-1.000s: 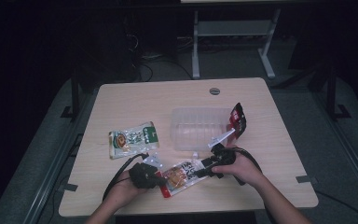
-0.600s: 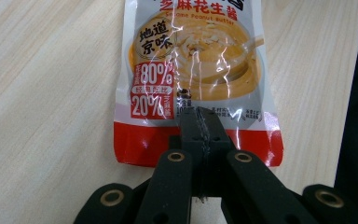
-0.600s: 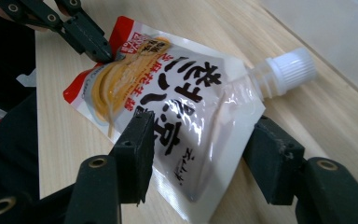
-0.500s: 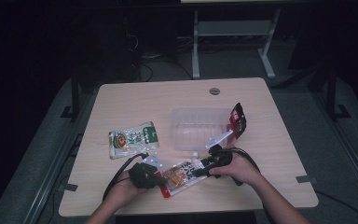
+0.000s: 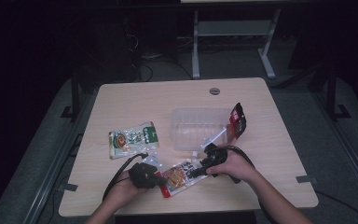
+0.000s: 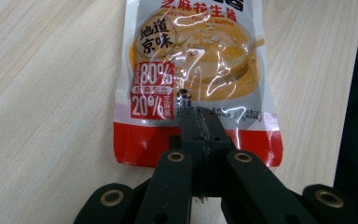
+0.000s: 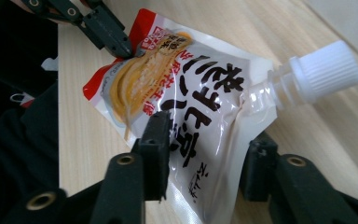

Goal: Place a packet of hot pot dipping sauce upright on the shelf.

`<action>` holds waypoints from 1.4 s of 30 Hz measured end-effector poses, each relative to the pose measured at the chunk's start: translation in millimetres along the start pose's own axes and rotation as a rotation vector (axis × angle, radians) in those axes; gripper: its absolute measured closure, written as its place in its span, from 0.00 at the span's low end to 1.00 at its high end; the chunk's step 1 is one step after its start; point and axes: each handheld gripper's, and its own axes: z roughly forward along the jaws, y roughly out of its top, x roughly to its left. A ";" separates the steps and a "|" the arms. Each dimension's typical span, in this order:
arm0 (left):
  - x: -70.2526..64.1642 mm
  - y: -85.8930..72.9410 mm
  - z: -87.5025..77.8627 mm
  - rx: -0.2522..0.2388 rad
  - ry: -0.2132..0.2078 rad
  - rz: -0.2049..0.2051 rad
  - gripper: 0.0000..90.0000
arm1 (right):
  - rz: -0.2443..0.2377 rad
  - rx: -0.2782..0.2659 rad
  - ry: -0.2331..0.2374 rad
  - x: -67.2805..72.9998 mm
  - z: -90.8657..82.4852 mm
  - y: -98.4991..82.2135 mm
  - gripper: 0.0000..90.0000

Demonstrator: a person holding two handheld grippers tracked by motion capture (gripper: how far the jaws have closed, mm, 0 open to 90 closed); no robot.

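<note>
Right jaws have just been closing around the sauce pouch (image 7: 186, 107)

Since a second ago the pouch stays at lower centre; left gripper (image 6: 200, 126) clamps its bottom edge, right gripper (image 7: 205, 154) half-narrowed straddling the spout end, both hands low.

Lying near the table's (image 5: 135, 100) left edge: green packet (image 5: 134, 139). Sitting mid-table: clear plastic container (image 5: 196, 128). Leaning beside it, rightward: red-black pouch (image 5: 237, 119).

The pale wooden bench (image 5: 135, 100) bears a sauce pouch (image 5: 179, 175) between the jaws, a green packet (image 5: 134, 139) beyond the left jaws, and a clear plastic tray (image 5: 198, 127) and red-black packet (image 5: 237, 119) beyond the right jaws.
</note>
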 end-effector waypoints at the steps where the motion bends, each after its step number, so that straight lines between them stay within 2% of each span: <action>1: -0.1 0.0 -0.1 0.001 0.001 0.002 1.00 | -0.005 0.000 0.000 -1.3 0.6 0.4 0.71; 3: -0.1 0.2 -0.2 0.003 0.002 0.004 1.00 | 0.016 0.007 0.008 -1.9 0.1 0.5 0.74; 6: 0.1 0.3 -0.2 0.003 0.000 0.005 1.00 | -0.003 0.009 0.017 -4.1 1.4 -1.3 0.85; 8: 0.1 0.5 -0.2 0.005 0.000 0.009 1.00 | 0.003 0.019 0.035 -3.7 3.1 -0.7 0.90; 14: 0.8 1.0 -0.3 0.010 -0.007 0.030 1.00 | 0.041 0.008 0.087 -7.3 3.2 -1.1 0.98; 17: 1.0 0.9 -0.7 0.009 -0.011 0.051 1.00 | 0.041 0.000 0.089 -6.4 2.4 -0.7 0.99; 20: 2.4 0.6 -1.3 0.007 -0.018 0.052 1.00 | 0.039 -0.012 0.090 -3.6 0.4 0.5 0.99; 28: 3.6 0.4 -3.4 0.000 -0.017 0.048 1.00 | 0.021 -0.062 0.149 1.9 -7.6 2.5 1.00; 31: 3.8 1.4 -4.9 -0.013 -0.013 0.047 1.00 | 0.008 -0.094 0.175 8.3 -13.7 5.4 1.00; 37: 3.4 3.6 -8.8 -0.049 -0.010 0.061 1.00 | -0.029 -0.130 0.185 16.9 -22.7 10.7 1.00; 39: 2.7 4.8 -9.8 -0.077 -0.014 0.056 1.00 | -0.031 -0.148 0.187 19.6 -27.0 13.3 1.00; 42: 0.7 7.4 -9.2 -0.103 -0.029 0.062 1.00 | -0.025 -0.185 0.222 22.1 -30.5 15.5 1.00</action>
